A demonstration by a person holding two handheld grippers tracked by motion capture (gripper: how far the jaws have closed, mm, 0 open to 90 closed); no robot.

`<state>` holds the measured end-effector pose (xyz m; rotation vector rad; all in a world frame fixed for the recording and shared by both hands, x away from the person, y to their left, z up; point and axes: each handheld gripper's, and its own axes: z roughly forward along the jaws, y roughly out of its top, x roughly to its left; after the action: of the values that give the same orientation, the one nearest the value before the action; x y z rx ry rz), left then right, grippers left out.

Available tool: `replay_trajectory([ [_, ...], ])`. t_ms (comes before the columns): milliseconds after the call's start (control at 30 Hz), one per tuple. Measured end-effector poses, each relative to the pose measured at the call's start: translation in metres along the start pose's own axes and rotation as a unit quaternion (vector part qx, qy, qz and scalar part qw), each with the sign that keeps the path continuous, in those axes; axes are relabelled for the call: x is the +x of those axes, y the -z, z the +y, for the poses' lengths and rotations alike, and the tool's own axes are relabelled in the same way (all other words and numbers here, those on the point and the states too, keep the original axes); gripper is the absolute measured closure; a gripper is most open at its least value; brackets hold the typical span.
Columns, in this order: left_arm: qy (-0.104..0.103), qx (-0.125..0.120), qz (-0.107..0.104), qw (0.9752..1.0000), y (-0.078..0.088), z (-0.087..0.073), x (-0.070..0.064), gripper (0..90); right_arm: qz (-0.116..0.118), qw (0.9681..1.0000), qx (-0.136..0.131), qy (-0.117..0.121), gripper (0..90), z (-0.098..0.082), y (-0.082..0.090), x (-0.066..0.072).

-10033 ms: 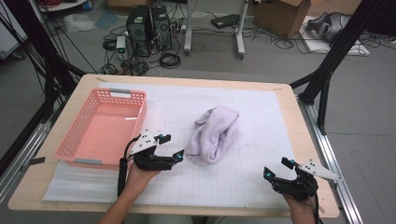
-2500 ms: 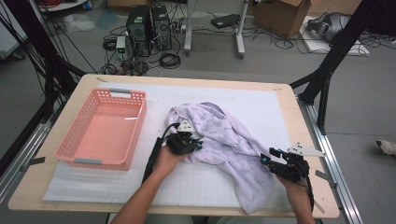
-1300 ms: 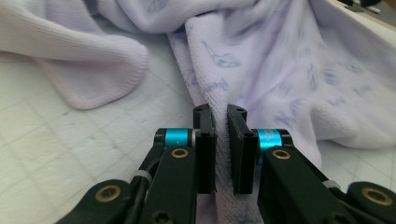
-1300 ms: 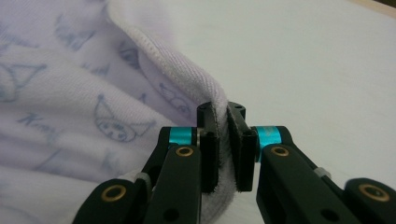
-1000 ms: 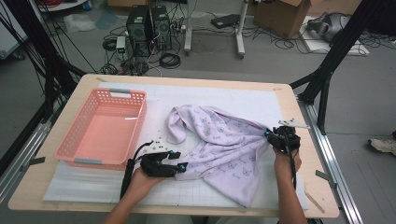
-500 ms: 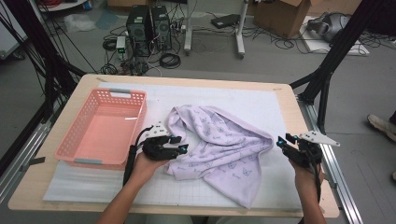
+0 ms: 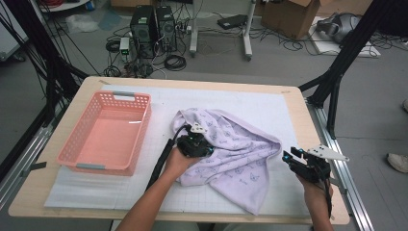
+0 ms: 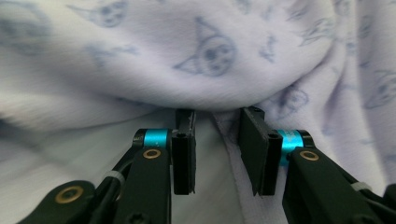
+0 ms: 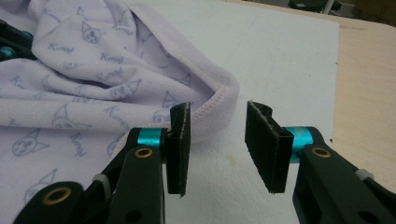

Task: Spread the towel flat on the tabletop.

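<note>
So there's a lilac towel (image 7: 231, 151) with little cat-face prints lying rumpled on the white mat (image 7: 240, 103) in the middle of the table. The left gripper (image 7: 195, 144) sits right on top of the towel's left part, nose pushed into the cloth. From its own camera the jaws stand apart with a fold of fabric bunched just ahead of the tips and some cloth running down between them, not pinched as far as I can see. The right gripper (image 7: 296, 159) is off the towel's right edge, just beside the hemmed fold that sticks out toward it. Its jaws are spread wide too, nothing between them but bare mat, and the stitched hem (image 9: 212, 105) curls right in front of its left jaw, close or maybe brushing it. A pink basket (image 7: 103, 132) sits well out past the left gripper's far side, nothing in it.
</note>
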<state>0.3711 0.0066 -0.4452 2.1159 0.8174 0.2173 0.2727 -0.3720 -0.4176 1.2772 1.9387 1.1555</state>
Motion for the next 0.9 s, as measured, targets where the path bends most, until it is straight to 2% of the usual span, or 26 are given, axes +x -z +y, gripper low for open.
replay_trajectory([
  [33, 0.002, -0.003, -0.001, 1.0000, -0.003, 0.001, -0.004, 59.5, 0.001, 1.0000, -0.001, -0.001, 59.8, 0.000, 0.000, 0.000],
  [100, 0.015, -0.003, -0.011, 0.9998, -0.010, 0.005, -0.013, 42.9, 0.003, 1.0000, -0.003, -0.001, 59.7, 0.000, 0.000, -0.001],
  [167, 0.003, 0.005, -0.001, 1.0000, -0.018, 0.011, -0.025, 32.7, 0.005, 1.0000, -0.002, 0.000, 59.7, 0.000, -0.001, 0.000],
  [200, -0.010, 0.009, 0.006, 0.9999, -0.022, 0.013, -0.030, 32.4, 0.006, 1.0000, -0.003, 0.000, 59.7, 0.000, -0.001, 0.001],
  [233, -0.016, 0.008, 0.003, 0.9998, -0.024, 0.015, -0.034, 33.8, 0.007, 1.0000, -0.003, 0.000, 59.7, 0.000, -0.002, 0.002],
  [333, -0.028, 0.003, -0.007, 0.9996, -0.029, 0.017, -0.042, 47.6, 0.008, 1.0000, -0.001, 0.001, 59.7, 0.000, -0.003, 0.004],
  [400, -0.036, 0.001, -0.039, 0.9986, -0.029, 0.016, -0.041, 67.7, 0.010, 0.9999, -0.001, 0.003, 59.7, 0.001, -0.005, 0.005],
  [433, -0.040, 0.000, -0.043, 0.9983, -0.029, 0.016, -0.041, 80.4, 0.013, 0.9999, 0.000, 0.000, 59.6, 0.001, -0.005, 0.005],
  [467, -0.047, 0.003, -0.031, 0.9984, -0.027, 0.016, -0.041, 83.9, 0.015, 0.9999, 0.000, -0.001, 59.6, 0.001, -0.006, 0.007],
  [500, -0.038, -0.001, -0.020, 0.9991, -0.024, 0.017, -0.036, 84.7, 0.016, 0.9999, 0.000, 0.003, 59.6, 0.001, -0.006, 0.007],
  [567, -0.003, -0.019, 0.004, 0.9998, -0.013, 0.016, -0.020, 85.1, 0.017, 0.9998, 0.002, 0.005, 59.6, 0.000, -0.005, 0.009],
  [600, 0.015, -0.031, 0.017, 0.9992, -0.005, 0.015, -0.010, 85.2, 0.017, 0.9998, 0.004, 0.003, 59.6, 0.000, -0.005, 0.010],
  [667, 0.036, -0.051, 0.059, 0.9963, 0.010, 0.011, 0.009, 85.5, 0.019, 0.9998, 0.006, 0.001, 59.6, -0.002, -0.006, 0.009],
  [700, 0.049, -0.057, 0.080, 0.9940, 0.017, 0.009, 0.018, 85.6, 0.022, 0.9997, 0.008, -0.002, 59.6, -0.003, -0.008, 0.009],
  [800, 0.081, -0.075, 0.141, 0.9838, 0.034, 0.000, 0.041, 85.7, 0.035, 0.9993, 0.011, -0.008, 59.5, -0.003, -0.014, 0.014],
  [867, 0.102, -0.088, 0.163, 0.9773, 0.042, -0.005, 0.051, 85.4, 0.048, 0.9987, 0.016, -0.004, 59.1, -0.002, -0.018, 0.021],
  [900, 0.113, -0.102, 0.160, 0.9752, 0.045, -0.007, 0.054, 84.6, 0.057, 0.9983, 0.017, 0.000, 58.5, -0.001, -0.021, 0.025],
])
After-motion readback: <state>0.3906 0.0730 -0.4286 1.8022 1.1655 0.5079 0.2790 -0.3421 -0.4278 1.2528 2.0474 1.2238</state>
